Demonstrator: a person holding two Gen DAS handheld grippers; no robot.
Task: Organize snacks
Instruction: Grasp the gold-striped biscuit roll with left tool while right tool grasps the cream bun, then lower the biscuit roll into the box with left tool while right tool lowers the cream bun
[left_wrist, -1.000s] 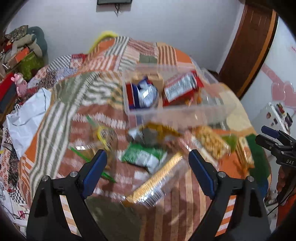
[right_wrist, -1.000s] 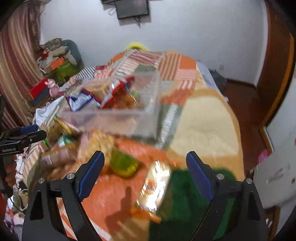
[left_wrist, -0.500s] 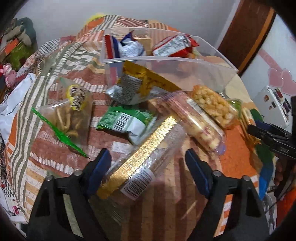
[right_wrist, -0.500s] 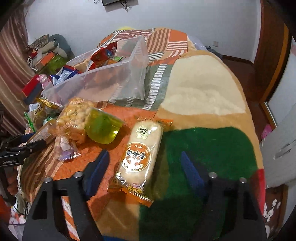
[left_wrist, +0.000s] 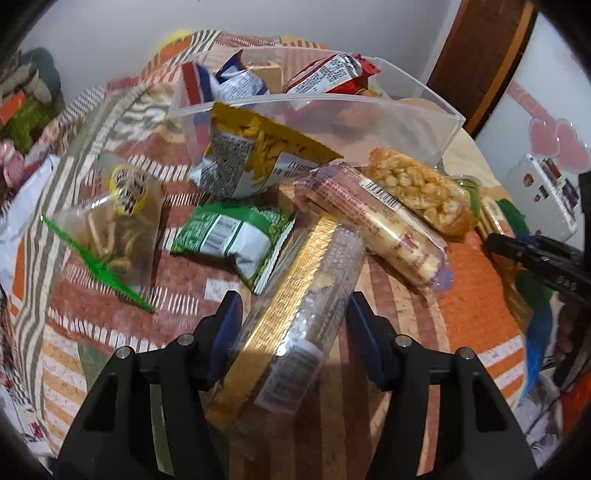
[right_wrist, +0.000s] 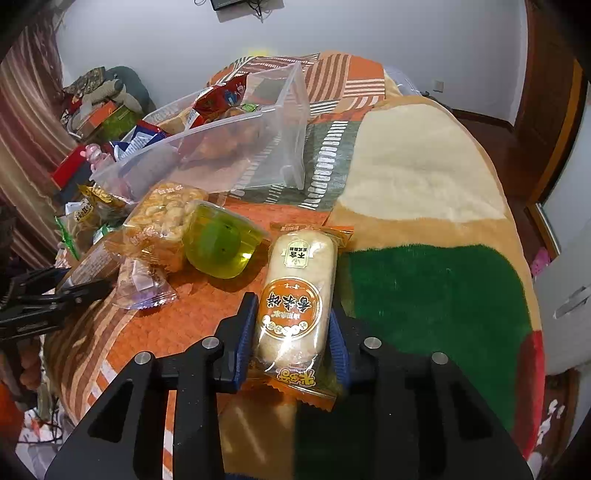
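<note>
Left wrist view: left tongs (left_wrist: 293, 325) straddle the near end of a clear-wrapped biscuit tray with gold edge (left_wrist: 295, 332). Jaws have just been closing; the left pad sits against the wrapper, a sliver of gap shows at the right pad, so no firm clamp is seen. Just beyond lie a green-and-white packet (left_wrist: 232, 240) and a long pink-printed cracker roll (left_wrist: 376, 225). Left of these, a clear bag with green strip (left_wrist: 107, 236). Further out, a puffed-corn bar (left_wrist: 417, 190) and a yellow chip bag (left_wrist: 255, 155) leaning on the near wall of the clear plastic bin (left_wrist: 424, 129). The bin holds a red packet (left_wrist: 328, 74) and a blue-white packet (left_wrist: 236, 79). All rest on a patchwork bed cover (left_wrist: 472, 295).

Right wrist view: right tongs (right_wrist: 291, 325) are clamped on the near part of an orange-labelled cake roll (right_wrist: 299, 295), pads pressing both sides; jaws have just been closing. Beyond, touching the wrapper's far left corner, a green jelly cup (right_wrist: 218, 240); further left, the corn bar, then the bin tilted across the cover. Left tongs show at the left edge.
</note>
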